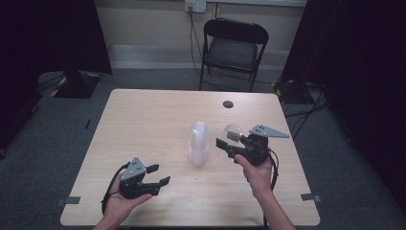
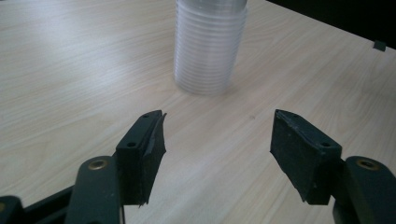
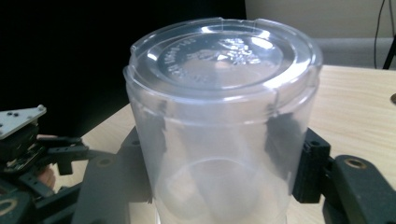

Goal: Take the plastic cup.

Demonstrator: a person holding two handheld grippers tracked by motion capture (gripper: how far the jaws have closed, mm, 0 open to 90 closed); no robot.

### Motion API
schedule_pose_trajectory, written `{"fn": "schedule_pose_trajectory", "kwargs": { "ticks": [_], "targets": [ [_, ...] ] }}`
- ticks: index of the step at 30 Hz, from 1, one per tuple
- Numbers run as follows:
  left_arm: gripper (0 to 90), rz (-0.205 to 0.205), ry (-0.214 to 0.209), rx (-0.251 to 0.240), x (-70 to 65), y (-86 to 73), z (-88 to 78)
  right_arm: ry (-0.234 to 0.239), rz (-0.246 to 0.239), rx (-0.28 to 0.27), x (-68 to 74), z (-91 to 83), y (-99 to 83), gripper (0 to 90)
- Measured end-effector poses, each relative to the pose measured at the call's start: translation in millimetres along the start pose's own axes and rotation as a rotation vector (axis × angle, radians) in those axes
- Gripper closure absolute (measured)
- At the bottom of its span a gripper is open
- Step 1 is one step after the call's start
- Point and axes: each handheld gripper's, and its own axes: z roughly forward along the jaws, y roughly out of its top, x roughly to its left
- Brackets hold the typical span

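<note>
We saw a light wooden worktop (image 1: 143, 120) with a stack of clear plastic cups (image 1: 198, 143) standing upright near its middle. The left gripper (image 1: 158, 175) was held low over the near left part of the worktop, well apart from the stack, and its jaws were spread wide with nothing between them. In the left gripper view the two black pads (image 2: 142, 154) stood far from each other over bare wood, and the ribbed stack (image 2: 208, 44) rose ahead of them, a little to the left of the middle of the gap. The right gripper (image 1: 229, 143) was just to the right of the stack and it held a single clear plastic cup (image 1: 233, 132), lifted off the worktop and tilted. In the right gripper view this cup (image 3: 219, 121) stood between the jaws with its closed bottom turned toward the top of the picture, and the dark pads pressed on its two sides; raised lettering was on the bottom, but we could not read it. The left gripper (image 3: 28, 154) appeared also there, farther off at the left edge. Beyond the worktop a black folding chair (image 1: 233, 48) stood on the grey floor, and a small dark round spot (image 1: 228, 104) lay near the far edge of the worktop.
</note>
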Motion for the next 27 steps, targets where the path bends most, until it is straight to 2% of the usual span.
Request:
{"fn": "schedule_pose_trajectory", "kwargs": {
  "ticks": [3, 4, 6, 8, 11, 14, 17, 20, 22, 24, 27],
  "targets": [
    [34.9, 0.024, -0.004, 0.028, -2.2, 6.0, 4.6, 0.018, 0.008, 0.01, 2.6, 0.4, -5.2, 39.1],
    [34.9, 0.02, -0.004, 0.042, -3.4, 8.9, 6.9, 0.023, 0.008, 0.016, 3.4, 0.9, -7.0, 39.4],
    [34.8, 0.014, -0.016, 0.039, -5.5, 16.6, 12.3, 0.025, 0.005, 0.027, 5.4, 1.0, -9.0, 39.7],
    [34.7, 0.036, -0.036, 0.039, -10.1, 26.7, 18.2, 0.03, 0.003, 0.03, 7.2, 0.5, -10.3, 39.9],
    [33.0, 0.09, -0.056, 0.014, -20.4, 40.4, 26.4, 0.042, 0.001, 0.029, 10.2, -0.9, -11.5, 40.0],
    [34.0, 0.098, -0.085, -0.001, -32.7, 48.9, 36.1, 0.052, 0.005, 0.03, 12.6, -1.4, -13.4, 40.4],
    [29.0, 0.134, -0.098, -0.019, -48.0, 50.3, 45.2, 0.072, 0.029, 0.032, 14.6, -1.1, -16.7, 40.9],
    [31.0, 0.144, -0.116, -0.021, -57.7, 49.5, 50.8, 0.085, 0.046, 0.042, 16.2, -0.3, -20.2, 41.1],
    [35.9, 0.158, -0.105, -0.052, -61.1, 49.3, 51.6, 0.1, 0.07, 0.041, 16.8, -0.1, -22.5, 41.5],
    [36.9, 0.142, -0.101, -0.077, -61.8, 48.1, 51.4, 0.125, 0.106, 0.048, 17.0, 0.7, -24.4, 41.9],
    [44.3, 0.129, -0.103, -0.106, -61.2, 41.9, 51.8, 0.153, 0.153, 0.058, 17.3, 2.9, -26.2, 42.3]
  ]
}}
